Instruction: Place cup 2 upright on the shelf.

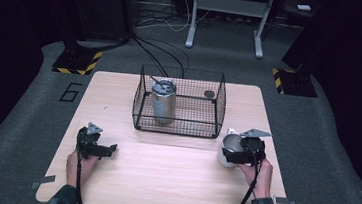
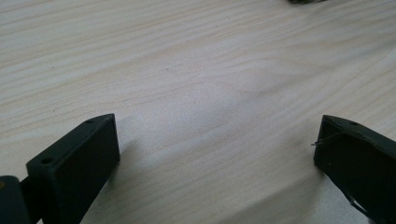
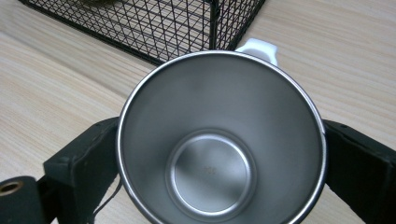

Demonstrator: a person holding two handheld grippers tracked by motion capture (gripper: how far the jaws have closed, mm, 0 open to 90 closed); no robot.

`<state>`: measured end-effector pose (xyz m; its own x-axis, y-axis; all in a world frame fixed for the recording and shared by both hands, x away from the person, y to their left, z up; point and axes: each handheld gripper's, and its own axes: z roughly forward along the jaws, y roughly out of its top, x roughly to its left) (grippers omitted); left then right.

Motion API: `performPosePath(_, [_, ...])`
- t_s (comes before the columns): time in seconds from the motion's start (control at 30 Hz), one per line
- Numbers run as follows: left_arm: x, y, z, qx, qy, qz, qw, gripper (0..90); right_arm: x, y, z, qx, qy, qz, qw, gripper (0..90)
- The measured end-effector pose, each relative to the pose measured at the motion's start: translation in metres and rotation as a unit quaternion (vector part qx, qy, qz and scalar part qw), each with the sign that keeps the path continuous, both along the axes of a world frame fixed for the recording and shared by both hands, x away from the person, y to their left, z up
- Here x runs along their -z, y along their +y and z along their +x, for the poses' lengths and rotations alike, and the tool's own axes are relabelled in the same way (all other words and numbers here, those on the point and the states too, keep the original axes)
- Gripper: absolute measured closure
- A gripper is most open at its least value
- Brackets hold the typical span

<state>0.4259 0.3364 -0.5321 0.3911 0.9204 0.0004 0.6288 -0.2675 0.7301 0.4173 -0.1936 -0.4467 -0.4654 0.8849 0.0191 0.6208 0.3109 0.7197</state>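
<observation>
my right gripper pinches a round steel-lined mug with a white handle, at four o'clock on the pale wood table, beside the black wire basket. my left gripper rests at eight o'clock, jaws spread.

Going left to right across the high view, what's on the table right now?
Left gripper → metal can inside the wire basket → small dark round object on the basket floor → steel mug between the jaws of the right gripper.

A "6" is marked on the floor.
</observation>
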Motion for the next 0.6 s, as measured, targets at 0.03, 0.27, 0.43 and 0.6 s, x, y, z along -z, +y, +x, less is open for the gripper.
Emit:
performPosePath(0.03, [0.0000,0.0001,0.0001,0.000,-0.001,0.001,1.0000,0.1,0.0007,-0.0008,0.0002,-0.004,-0.004,-0.001,1.0000,4.3])
performPosePath(0.27, [0.0001,-0.0001,-0.0001,0.000,-0.001,0.000,1.0000,0.1,0.0020,-0.0020,-0.0021,-0.006,-0.010,-0.004,0.9999,5.5])
performPosePath(0.43, [0.0000,0.0000,0.0000,0.000,-0.001,0.001,1.0000,0.1,0.0021,-0.0018,-0.0029,-0.006,-0.012,-0.005,0.9999,5.7])
performPosePath(0.6, [-0.0005,0.0002,-0.0001,0.001,0.002,0.002,1.0000,0.1,0.0023,-0.0027,-0.0067,-0.003,-0.015,-0.002,0.9999,5.7])
